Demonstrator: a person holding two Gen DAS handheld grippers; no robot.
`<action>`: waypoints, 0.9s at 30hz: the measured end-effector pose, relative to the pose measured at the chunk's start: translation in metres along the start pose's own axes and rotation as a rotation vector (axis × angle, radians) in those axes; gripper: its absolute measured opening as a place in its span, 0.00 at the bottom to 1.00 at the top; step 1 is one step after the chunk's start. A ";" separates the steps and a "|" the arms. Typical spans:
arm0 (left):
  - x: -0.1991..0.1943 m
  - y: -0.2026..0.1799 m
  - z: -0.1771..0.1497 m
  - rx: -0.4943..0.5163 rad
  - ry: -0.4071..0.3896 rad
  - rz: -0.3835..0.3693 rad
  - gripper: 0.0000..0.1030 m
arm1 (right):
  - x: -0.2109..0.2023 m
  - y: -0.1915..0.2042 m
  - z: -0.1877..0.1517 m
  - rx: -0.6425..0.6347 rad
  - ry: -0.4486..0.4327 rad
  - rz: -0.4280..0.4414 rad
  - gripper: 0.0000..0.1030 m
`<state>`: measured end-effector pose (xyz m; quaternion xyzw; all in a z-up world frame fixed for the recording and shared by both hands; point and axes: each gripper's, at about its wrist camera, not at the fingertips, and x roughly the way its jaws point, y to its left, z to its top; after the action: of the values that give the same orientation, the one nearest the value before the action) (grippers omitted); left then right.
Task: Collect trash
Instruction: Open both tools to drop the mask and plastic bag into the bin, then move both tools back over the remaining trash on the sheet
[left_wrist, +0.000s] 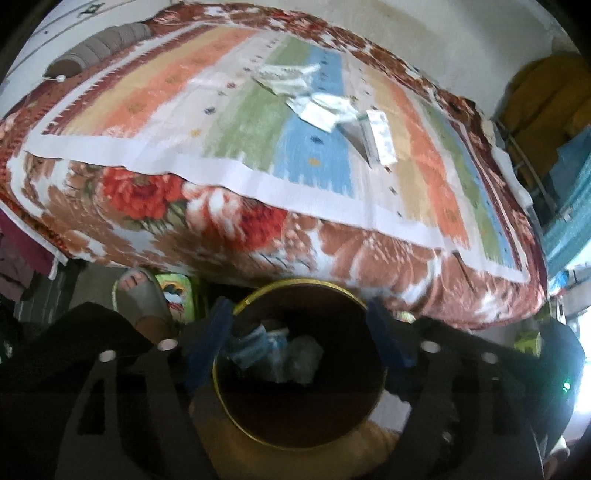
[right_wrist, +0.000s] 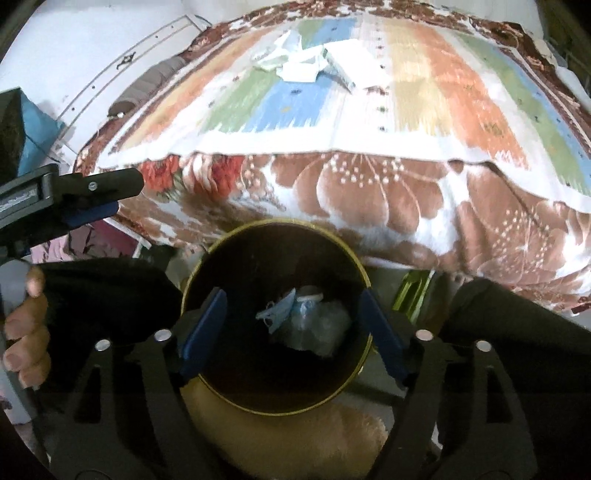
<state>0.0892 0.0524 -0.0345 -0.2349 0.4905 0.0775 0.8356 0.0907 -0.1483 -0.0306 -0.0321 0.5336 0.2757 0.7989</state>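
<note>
The left gripper (left_wrist: 299, 332) is held above the mouth of a round bin (left_wrist: 236, 402) with a brass-coloured rim, its blue pads spread wide with nothing pinched between them. The right gripper (right_wrist: 290, 332) is likewise poised over the same bin (right_wrist: 207, 384), its pads also spread apart and empty. Inside the dark bin, a blue face mask (right_wrist: 277, 314) and crumpled pale wrappers (right_wrist: 321, 328) are seen lying at the bottom. Beyond the bin, a bed is covered by a floral blanket (left_wrist: 221, 229) and a striped cloth (left_wrist: 229, 122). On that cloth, well away from the bin, more trash (left_wrist: 325, 107) is scattered: torn white paper and a flattened carton (left_wrist: 380, 136). A sandalled foot (left_wrist: 136, 295) is seen beside the bin in the left wrist view.
</note>
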 end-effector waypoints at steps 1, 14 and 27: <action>-0.001 0.002 0.003 -0.019 -0.006 -0.005 0.83 | -0.002 0.000 0.002 -0.005 -0.007 0.000 0.75; -0.009 0.005 0.044 -0.065 -0.039 -0.053 0.94 | -0.023 0.009 0.040 -0.068 -0.087 0.017 0.91; -0.012 -0.029 0.102 0.129 -0.178 -0.026 0.94 | -0.019 0.011 0.099 -0.168 -0.133 -0.119 0.91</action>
<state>0.1730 0.0759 0.0265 -0.1791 0.4153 0.0553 0.8902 0.1626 -0.1126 0.0313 -0.1122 0.4516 0.2728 0.8421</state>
